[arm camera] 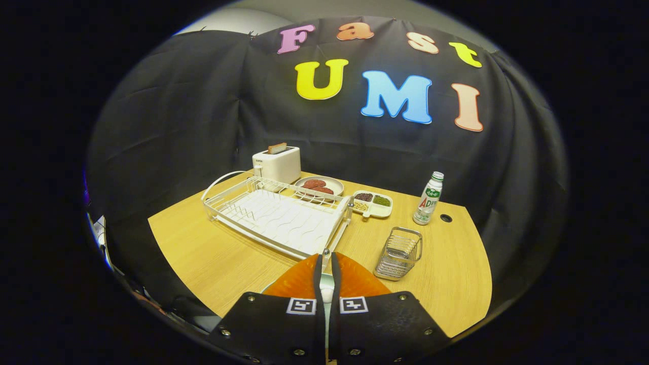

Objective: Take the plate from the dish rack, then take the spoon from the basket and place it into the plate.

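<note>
Between the fingers of the tool (327,276), which stand nearly closed with only a thin gap, a small pale object (327,294) shows; it may be the spoon's handle or the plate's rim, and whether both fingers press on it cannot be told. A thin pale edge (268,287) showing at the fingers' 9 o'clock side could belong to the plate. Just beyond the fingertips, at 12 o'clock, stands the white wire dish rack (278,219), its slots bare. At 2 o'clock, near the fingers, the wire basket (399,253) stands upright on the tabletop (213,253); no spoon can be made out in it. Farther off are a toaster (277,162), a dish of food (319,186), a divided tray (372,203) and a bottle (429,198). A spoon is judged light, stiff and slippery, best pinched mid-handle; a plate is rigid and breakable, best held by the rim.
</note>
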The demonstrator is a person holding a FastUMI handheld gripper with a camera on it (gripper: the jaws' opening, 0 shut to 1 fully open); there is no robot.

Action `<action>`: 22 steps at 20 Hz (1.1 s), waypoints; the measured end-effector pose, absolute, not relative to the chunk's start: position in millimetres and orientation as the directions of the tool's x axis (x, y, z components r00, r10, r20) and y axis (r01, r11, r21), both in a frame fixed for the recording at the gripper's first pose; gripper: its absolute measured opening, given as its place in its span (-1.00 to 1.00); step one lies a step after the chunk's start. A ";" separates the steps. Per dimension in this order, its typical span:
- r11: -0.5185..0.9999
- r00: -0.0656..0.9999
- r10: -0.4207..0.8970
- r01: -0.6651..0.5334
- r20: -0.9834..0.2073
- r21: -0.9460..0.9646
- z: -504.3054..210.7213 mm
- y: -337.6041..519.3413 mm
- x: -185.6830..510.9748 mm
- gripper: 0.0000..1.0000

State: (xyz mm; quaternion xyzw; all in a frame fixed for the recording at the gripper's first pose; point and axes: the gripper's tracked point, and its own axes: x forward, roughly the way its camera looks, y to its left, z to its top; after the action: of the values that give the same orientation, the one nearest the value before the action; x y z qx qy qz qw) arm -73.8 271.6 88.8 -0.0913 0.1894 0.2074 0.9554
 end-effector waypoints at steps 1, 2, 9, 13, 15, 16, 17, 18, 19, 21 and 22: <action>0.892 0.837 0.371 -0.442 -0.403 -0.097 88.0 276.9 -72.8 -0.94; 0.886 0.831 0.381 -0.454 -0.406 -0.097 86.1 281.7 -73.0 -0.94; 0.864 0.804 0.413 -0.495 -0.428 -0.097 75.1 302.8 -66.9 -0.93; 0.856 0.790 0.428 -0.510 -0.438 -0.084 68.8 309.4 -66.4 -0.91; 0.852 0.781 0.433 -0.518 -0.450 -0.079 65.1 312.1 -67.2 -0.86; 0.852 0.781 0.430 -0.517 -0.453 -0.083 63.2 312.2 -65.8 -0.82; 0.854 0.784 0.423 -0.512 -0.454 -0.089 63.9 309.9 -66.0 -0.76; 0.858 0.791 0.417 -0.504 -0.447 -0.093 63.6 308.6 -63.4 -0.74; 0.861 0.794 0.416 -0.501 -0.443 -0.088 66.0 307.7 -64.3 -0.72; 0.863 0.787 0.427 -0.502 -0.446 -0.061 63.8 309.5 -63.5 -0.69; 0.866 0.790 0.423 -0.496 -0.443 -0.057 64.7 306.9 -62.4 -0.67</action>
State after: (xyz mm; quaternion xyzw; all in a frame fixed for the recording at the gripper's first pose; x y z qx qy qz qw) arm -62.4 306.9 64.7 -0.0855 0.2132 0.2439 0.9422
